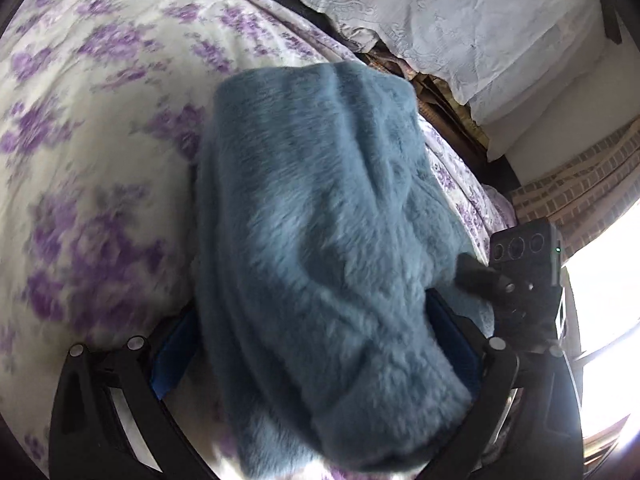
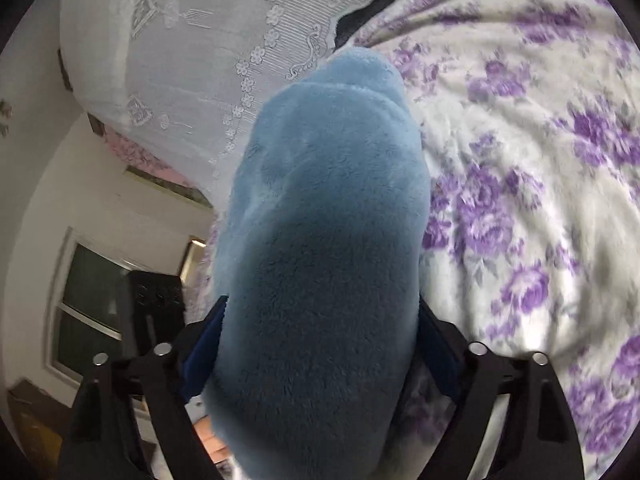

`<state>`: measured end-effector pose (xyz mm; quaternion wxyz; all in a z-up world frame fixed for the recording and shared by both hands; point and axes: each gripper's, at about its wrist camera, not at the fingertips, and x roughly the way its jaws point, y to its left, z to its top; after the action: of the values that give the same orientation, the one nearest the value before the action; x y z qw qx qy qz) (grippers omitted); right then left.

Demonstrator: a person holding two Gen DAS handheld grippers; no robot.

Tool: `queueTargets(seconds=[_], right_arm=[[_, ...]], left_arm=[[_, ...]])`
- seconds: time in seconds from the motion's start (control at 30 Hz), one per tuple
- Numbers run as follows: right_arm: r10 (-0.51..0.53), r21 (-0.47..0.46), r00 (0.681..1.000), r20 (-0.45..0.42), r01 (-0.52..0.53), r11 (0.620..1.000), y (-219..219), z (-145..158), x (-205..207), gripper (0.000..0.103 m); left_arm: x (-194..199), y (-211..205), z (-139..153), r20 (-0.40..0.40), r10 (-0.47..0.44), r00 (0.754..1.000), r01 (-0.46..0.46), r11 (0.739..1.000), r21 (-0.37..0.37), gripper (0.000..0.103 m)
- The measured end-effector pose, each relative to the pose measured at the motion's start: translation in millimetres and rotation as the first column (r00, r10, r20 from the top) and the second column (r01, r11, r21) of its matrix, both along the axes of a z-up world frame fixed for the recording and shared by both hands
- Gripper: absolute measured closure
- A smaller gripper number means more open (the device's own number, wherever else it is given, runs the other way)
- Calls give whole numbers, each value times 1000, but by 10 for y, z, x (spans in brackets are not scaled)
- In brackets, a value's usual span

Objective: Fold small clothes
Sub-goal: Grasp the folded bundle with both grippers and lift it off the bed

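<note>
A fluffy blue garment (image 1: pixel 320 216) lies bunched on the flowered bedspread (image 1: pixel 100 120). In the left wrist view its bulk fills the gap of my left gripper (image 1: pixel 312 308), whose jaws stand wide with the blue pads (image 1: pixel 172 360) beside the cloth. The right tool's black body (image 1: pixel 524 256) shows at the garment's right edge. In the right wrist view the same blue garment (image 2: pixel 328 220) runs up between the fingers of my right gripper (image 2: pixel 322 300). Its jaws stand wide and the pads (image 2: pixel 200 352) flank the cloth without squeezing it. The fingertips of both are hidden by fleece.
The bedspread (image 2: pixel 520 160) is white with purple flowers. A white lace cover (image 1: pixel 460 20) drapes over something at the head of the bed. A brick-patterned cloth (image 1: pixel 580 184) and a bright window (image 1: pixel 600 300) lie to the right, and another window (image 2: pixel 92 300) is past the bed's edge.
</note>
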<state>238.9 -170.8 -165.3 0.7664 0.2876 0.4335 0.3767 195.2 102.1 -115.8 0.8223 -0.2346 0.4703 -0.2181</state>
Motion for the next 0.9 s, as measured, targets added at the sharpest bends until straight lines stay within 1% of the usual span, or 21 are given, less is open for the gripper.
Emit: queueTargets(seconds=[0.03,0.1,0.13,0.17,0.2,0.27,0.33,0.4,0.47,0.53,0.63,0.67,0.73,0.77,0.8,0.83,0.9], right_arm=[[-5,-20,1000,23,5,1000,26,-1,-33,25],[-10,-11,999,31,11,1000,22,-7,-32,37],[-13,0,999,36,13,1000,24,4,-50,38],[-13,-8,999,53,13,1000,22,26,-60,40],[-8,-32,996,85,10,999,43,74,-95,40],[-2,-52,993,118,9,999,64,150,-163,41],[6,-48,991,131,0,999,77,231,-208,42],[31,-45,989,146,-25,999,177,358,-278,42],[64,-40,987,151,-58,997,330,480,-358,42],[110,-38,980,166,-106,994,580,617,-438,42],[202,-31,962,182,-200,979,1123,800,-583,42],[243,-30,952,185,-241,970,1370,857,-648,42],[306,-36,933,188,-305,952,1808,933,-752,42],[345,-41,920,187,-344,938,2076,968,-835,42],[380,-45,906,186,-378,925,2333,999,-904,42],[422,-51,888,184,-420,906,2657,1020,-991,42],[480,-59,859,179,-477,877,3121,1040,-1136,42]], left_arm=[[18,-22,6,5,-2,1000,2,1000,7,8],[3,-68,29,20,-9,1000,8,1000,14,24],[-21,-72,61,33,-11,999,10,1000,13,28],[-47,-88,97,48,-13,999,12,1000,16,34],[-90,-112,147,69,-15,997,12,999,38,37],[-166,-130,226,100,-12,995,6,998,66,41],[-268,-102,309,128,-14,992,5,997,75,42],[-402,-21,432,154,-8,988,-5,997,82,42],[-581,149,578,175,17,984,-34,995,92,42],[-759,349,688,191,51,980,-71,992,100,42],[-1175,849,890,220,139,966,-167,979,115,41],[-1285,991,935,224,163,961,-193,974,116,41],[-1606,1446,1022,227,242,943,-273,955,115,41],[-1705,1598,1041,226,268,937,-299,948,113,41],[-1902,1883,1065,223,317,922,-347,931,111,41],[-2007,2037,1075,222,342,913,-372,921,112,41],[-2319,2483,1096,219,414,884,-444,889,114,41]])
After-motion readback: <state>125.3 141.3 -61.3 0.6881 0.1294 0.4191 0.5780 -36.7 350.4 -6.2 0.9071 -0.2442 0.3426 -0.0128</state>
